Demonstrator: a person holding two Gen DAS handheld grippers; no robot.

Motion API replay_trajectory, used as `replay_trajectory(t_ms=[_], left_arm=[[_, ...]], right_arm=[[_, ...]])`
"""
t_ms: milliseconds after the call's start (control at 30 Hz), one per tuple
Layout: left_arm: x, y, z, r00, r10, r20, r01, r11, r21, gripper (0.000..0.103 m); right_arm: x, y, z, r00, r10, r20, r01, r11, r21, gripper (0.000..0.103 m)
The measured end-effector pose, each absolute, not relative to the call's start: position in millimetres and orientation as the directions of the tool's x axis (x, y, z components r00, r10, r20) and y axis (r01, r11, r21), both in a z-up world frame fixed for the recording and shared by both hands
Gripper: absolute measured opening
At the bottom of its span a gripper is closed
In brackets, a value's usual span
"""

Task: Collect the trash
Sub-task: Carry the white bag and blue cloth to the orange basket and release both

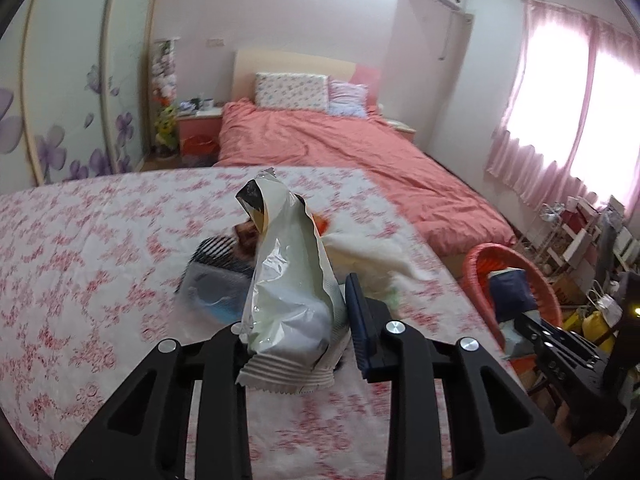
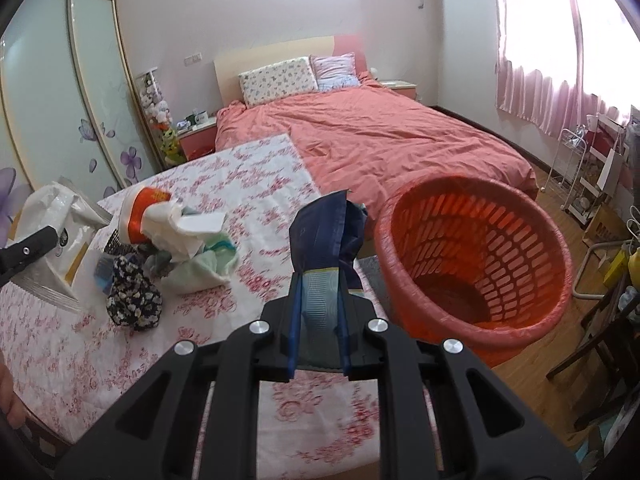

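Note:
My left gripper [image 1: 296, 332] is shut on a crumpled silver-white snack wrapper [image 1: 288, 280], which stands upright between its fingers above the floral-clothed table [image 1: 80, 260]. My right gripper [image 2: 320, 320] is shut on a dark blue wrapper [image 2: 324, 236], held over the table's right edge beside a red slatted basket [image 2: 472, 264]. More trash lies in a pile on the table: white tissues [image 2: 188, 236], a red-and-white pack [image 2: 140, 216] and a black flowered piece [image 2: 132, 296]. The silver-white wrapper [image 2: 52, 220] shows at the left edge of the right wrist view.
A bed with a salmon-pink cover [image 2: 380, 140] stands just behind the table and basket. A wardrobe with sliding doors [image 2: 60, 100] lines the left wall. A white wire rack [image 2: 576, 176] and a dark chair [image 2: 600, 340] stand on the wooden floor at the right.

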State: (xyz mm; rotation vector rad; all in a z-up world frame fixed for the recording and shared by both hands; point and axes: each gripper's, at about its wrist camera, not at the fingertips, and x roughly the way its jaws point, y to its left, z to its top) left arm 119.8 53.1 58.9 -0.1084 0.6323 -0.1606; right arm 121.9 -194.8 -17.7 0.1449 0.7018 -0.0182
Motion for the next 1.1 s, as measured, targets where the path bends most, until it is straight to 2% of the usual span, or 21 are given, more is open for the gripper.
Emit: replay_trajectory(t_ms=[300,633,1033,1100], left_arm=[[126.9,-22.3,72.8,0.759,-0.356,-0.545,0.313,0.934,-0.174,0.029],[147.3,-122.4,48.3,0.639,-0.54,-0.548,0.525,0.827,-0.202,0.029],[179.8,-192.4,10.7,0.533,-0.602,-0.595,0.617,0.757,-0.213,0.029],[186.0,-200.0,3.7,0.526,-0.59,-0.613,0.611,0.763,-0.21,0.037]], right_arm=[[119.0,-257.8,7.3,0.8,-0.046,-0.598,0.164,0.976,0.144,0.016],[121.5,-329.0,8.0,0.807,-0.118,-0.579,0.274,0.943,0.189,0.016],[144.5,-381.4,-17.9,0.801,-0.128,-0.585,0.328,0.911,0.25,0.017],[148.2,-387.8,-20.4,0.803,-0.121,-0.584,0.33,0.905,0.266,0.02]])
